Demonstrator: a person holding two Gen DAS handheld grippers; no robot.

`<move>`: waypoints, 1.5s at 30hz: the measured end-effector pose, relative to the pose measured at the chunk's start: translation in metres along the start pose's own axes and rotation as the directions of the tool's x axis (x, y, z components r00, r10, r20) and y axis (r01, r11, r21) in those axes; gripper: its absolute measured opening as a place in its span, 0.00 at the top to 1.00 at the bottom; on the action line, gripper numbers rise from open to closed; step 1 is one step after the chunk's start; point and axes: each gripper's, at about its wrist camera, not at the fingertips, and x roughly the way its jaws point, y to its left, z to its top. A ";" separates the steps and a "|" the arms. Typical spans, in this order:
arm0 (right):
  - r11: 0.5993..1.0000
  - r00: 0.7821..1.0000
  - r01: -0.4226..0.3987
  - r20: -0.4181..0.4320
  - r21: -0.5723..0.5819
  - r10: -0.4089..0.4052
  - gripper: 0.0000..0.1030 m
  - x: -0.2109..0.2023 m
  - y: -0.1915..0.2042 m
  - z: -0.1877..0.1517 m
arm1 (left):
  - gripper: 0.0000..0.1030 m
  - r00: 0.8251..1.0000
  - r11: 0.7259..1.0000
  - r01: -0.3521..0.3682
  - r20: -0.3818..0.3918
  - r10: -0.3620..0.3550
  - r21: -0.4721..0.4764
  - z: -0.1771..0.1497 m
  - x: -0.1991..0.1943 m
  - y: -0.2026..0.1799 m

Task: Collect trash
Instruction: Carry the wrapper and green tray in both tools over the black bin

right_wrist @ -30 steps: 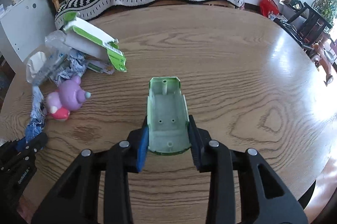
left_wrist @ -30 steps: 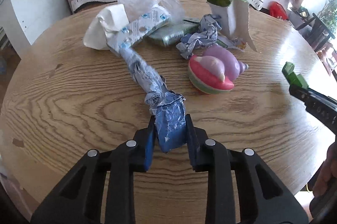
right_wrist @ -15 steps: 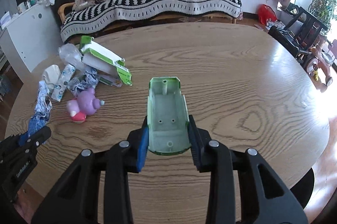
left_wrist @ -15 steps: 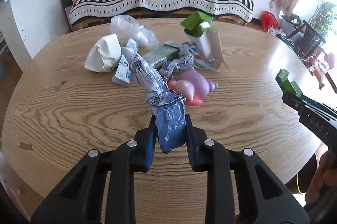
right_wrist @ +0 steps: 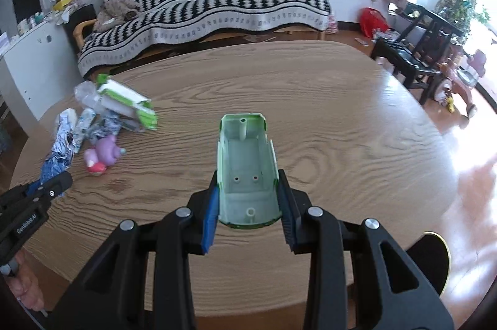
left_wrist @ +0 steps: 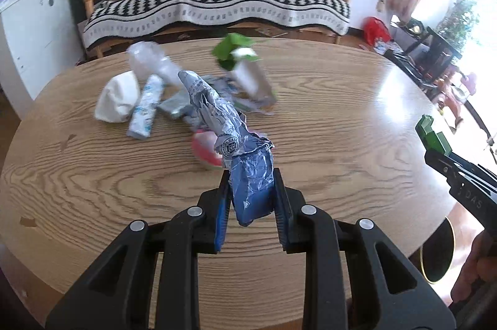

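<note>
A long crumpled blue-and-silver wrapper (left_wrist: 236, 143) is pinched at its blue end between the pads of the left tool (left_wrist: 252, 205) and slants up off the tabletop (left_wrist: 341, 119). A pale green hollow plastic shell (right_wrist: 247, 168), open side up with screw posts showing, sits clamped in the right tool (right_wrist: 248, 205). On the tabletop lie a white crumpled wad (left_wrist: 116, 100), a clear bag (left_wrist: 149, 60), a small printed packet (left_wrist: 146, 108) and a tipped green-and-white carton (right_wrist: 127, 98)

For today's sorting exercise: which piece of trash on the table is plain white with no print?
The white crumpled wad at the pile's left end; the tube beside it carries blue print.
</note>
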 end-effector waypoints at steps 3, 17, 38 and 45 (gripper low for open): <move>0.999 0.999 0.032 0.004 0.033 -0.032 0.67 -0.010 -0.030 -0.005 | 0.76 0.999 0.999 0.033 0.005 -0.033 0.033 0.001 -0.001 -0.024; 0.944 0.978 0.200 -0.002 0.262 -0.206 0.67 -0.062 -0.202 -0.055 | 0.76 0.963 0.928 0.261 -0.008 -0.269 0.266 -0.028 -0.001 -0.184; 0.696 0.946 0.292 -0.304 0.656 -0.111 0.66 -0.042 -0.428 -0.185 | 0.76 0.708 0.627 0.699 -0.460 -0.536 0.345 -0.177 0.058 -0.421; 0.679 0.941 0.299 -0.324 0.671 -0.094 0.66 -0.034 -0.444 -0.191 | 0.76 0.692 0.605 0.711 -0.514 -0.508 0.358 -0.193 0.076 -0.460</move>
